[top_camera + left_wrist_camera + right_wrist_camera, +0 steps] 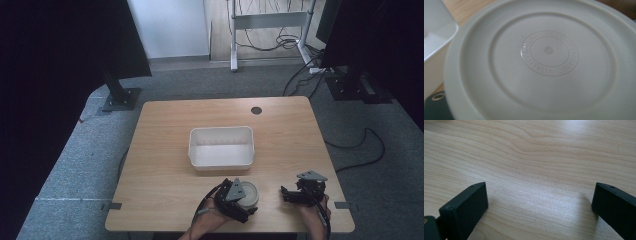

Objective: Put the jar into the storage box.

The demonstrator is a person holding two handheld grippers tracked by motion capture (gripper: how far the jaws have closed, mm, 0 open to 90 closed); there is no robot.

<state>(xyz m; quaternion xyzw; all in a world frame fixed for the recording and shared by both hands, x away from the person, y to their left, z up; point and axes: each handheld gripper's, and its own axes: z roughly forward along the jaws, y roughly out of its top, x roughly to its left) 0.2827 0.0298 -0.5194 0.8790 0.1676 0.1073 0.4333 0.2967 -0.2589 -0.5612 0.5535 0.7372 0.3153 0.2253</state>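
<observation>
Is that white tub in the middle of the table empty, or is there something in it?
Empty. The high view looks straight into the white tub and shows bare white floor and walls. The round lid sits outside it, by the left gripper.

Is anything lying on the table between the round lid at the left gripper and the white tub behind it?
Nothing visible. The lid at the left gripper sits just in front of the white tub, with bare table between them.

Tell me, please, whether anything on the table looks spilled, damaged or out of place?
Nothing stands out. The white tub sits upright mid-table, the round lid by the left tool looks whole and clean, and the right tool rests open on bare wood.
</observation>
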